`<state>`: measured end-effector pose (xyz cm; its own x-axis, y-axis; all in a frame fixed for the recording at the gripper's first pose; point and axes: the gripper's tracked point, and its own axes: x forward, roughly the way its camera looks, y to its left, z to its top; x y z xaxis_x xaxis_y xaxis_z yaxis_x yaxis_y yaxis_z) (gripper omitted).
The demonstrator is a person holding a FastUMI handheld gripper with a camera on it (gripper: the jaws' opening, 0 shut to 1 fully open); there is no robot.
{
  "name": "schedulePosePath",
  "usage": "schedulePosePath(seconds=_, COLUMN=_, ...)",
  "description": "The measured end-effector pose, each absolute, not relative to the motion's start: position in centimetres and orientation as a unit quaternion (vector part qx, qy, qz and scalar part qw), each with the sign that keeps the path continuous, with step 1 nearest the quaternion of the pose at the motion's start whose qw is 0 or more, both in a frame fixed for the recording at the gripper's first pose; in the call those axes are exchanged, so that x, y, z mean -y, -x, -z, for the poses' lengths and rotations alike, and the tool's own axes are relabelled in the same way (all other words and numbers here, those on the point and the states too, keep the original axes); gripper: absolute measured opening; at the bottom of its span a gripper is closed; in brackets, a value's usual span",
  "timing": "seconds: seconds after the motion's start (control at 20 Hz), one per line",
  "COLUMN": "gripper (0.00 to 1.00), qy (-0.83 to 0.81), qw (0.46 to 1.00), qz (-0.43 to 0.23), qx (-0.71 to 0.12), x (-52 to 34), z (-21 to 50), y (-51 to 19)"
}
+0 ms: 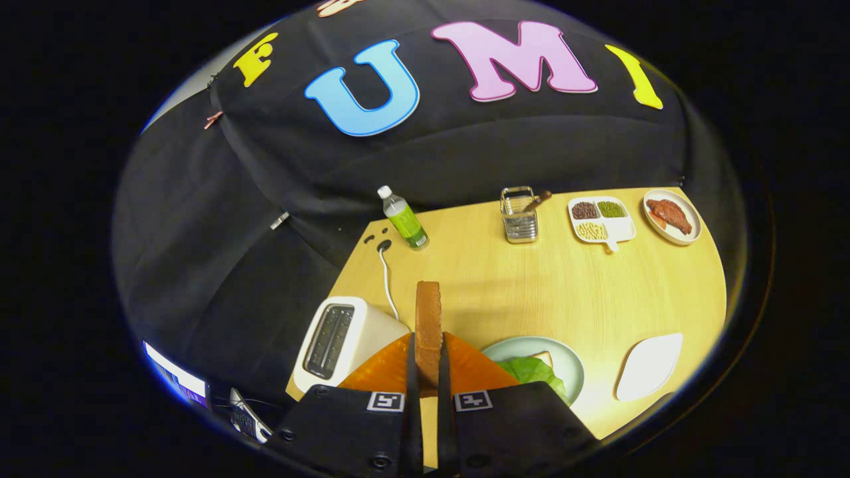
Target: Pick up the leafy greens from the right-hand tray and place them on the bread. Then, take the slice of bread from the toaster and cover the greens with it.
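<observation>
Claw [428,372] gripping bread slice [428,318] upright, edge-on between both fingers; greens [531,370] on plate [564,358] lying just right, toaster [345,338] sitting left.

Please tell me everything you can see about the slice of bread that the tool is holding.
The slice of bread is brown and toasted-looking, seen edge-on and standing upright. It sits between the two fingers of the tool, which press on its lower part from both sides; its top rises free above them. It is out of the white toaster, which stands to one side with its slots empty, and is not yet over the plate with the leafy greens.
</observation>
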<state>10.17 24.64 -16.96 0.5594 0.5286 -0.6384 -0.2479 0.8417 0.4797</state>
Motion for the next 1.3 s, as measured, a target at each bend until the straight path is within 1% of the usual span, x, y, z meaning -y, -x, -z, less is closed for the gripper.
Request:
schedulePosePath(seconds=0.2, gripper=0.13, qy=-0.182, qw=0.842, qz=-0.229, qx=-0.454, x=-23.5, z=21.5, y=-8.5)
schedulePosePath(seconds=0.5, gripper=0.13, qy=-0.171, qw=0.825, qz=-0.227, qx=-0.488, x=-22.0, z=26.5, y=-7.3)
schedulePosePath(seconds=0.7, gripper=0.13, qy=-0.143, qw=0.831, qz=-0.212, qx=-0.494, x=-19.8, z=28.6, y=-6.9)
schedulePosePath(seconds=0.85, gripper=0.13, qy=-0.157, qw=0.83, qz=-0.202, qx=-0.495, x=-18.7, z=29.6, y=-7.2)
schedulePosePath(seconds=0.95, gripper=0.16, qy=-0.156, qw=0.831, qz=-0.19, qx=-0.499, x=-17.6, z=30.4, y=-7.4)
schedulePosePath(seconds=1.05, gripper=0.24, qy=-0.148, qw=0.833, qz=-0.182, qx=-0.501, x=-16.6, z=31.1, y=-7.3)
schedulePosePath(seconds=1.1, gripper=0.31, qy=-0.134, qw=0.836, qz=-0.176, qx=-0.501, x=-15.8, z=31.8, y=-7.4)
schedulePosePath(seconds=1.25, gripper=0.73, qy=-0.11, qw=0.844, qz=-0.179, qx=-0.493, x=-14.4, z=31.9, y=-7.2)
schedulePosePath(seconds=1.3, gripper=0.8, qy=-0.106, qw=0.848, qz=-0.185, qx=-0.486, x=-14.1, z=31.5, y=-7.4)
